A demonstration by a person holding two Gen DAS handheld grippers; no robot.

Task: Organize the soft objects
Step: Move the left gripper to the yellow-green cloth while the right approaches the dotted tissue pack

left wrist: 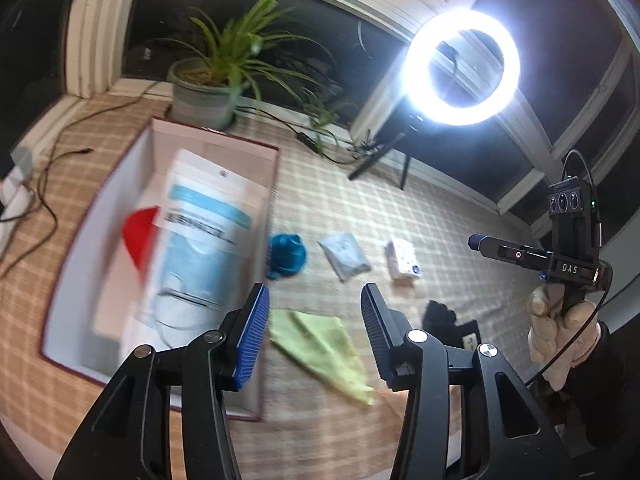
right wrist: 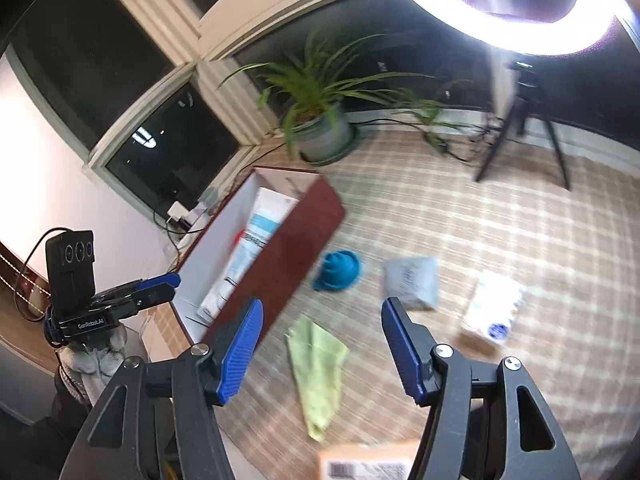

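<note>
A dark red box (left wrist: 92,240) (right wrist: 288,240) with a white inside holds a pack of blue face masks (left wrist: 196,240) (right wrist: 248,248) and something red (left wrist: 140,228). On the checked cloth lie a light green cloth (left wrist: 320,348) (right wrist: 316,364), a teal soft object (left wrist: 286,256) (right wrist: 338,270), a grey pouch (left wrist: 346,258) (right wrist: 412,280), a white tissue pack (left wrist: 402,260) (right wrist: 490,308) and a black item (left wrist: 444,316). My left gripper (left wrist: 314,316) is open and empty above the green cloth, beside the box. My right gripper (right wrist: 322,328) is open and empty over the green cloth.
A potted plant (left wrist: 208,84) (right wrist: 320,128) stands behind the box. A ring light on a tripod (left wrist: 460,68) (right wrist: 520,132) stands at the back right. Cables (left wrist: 48,176) run along the left. A cardboard parcel with a barcode (right wrist: 368,464) lies near the front edge.
</note>
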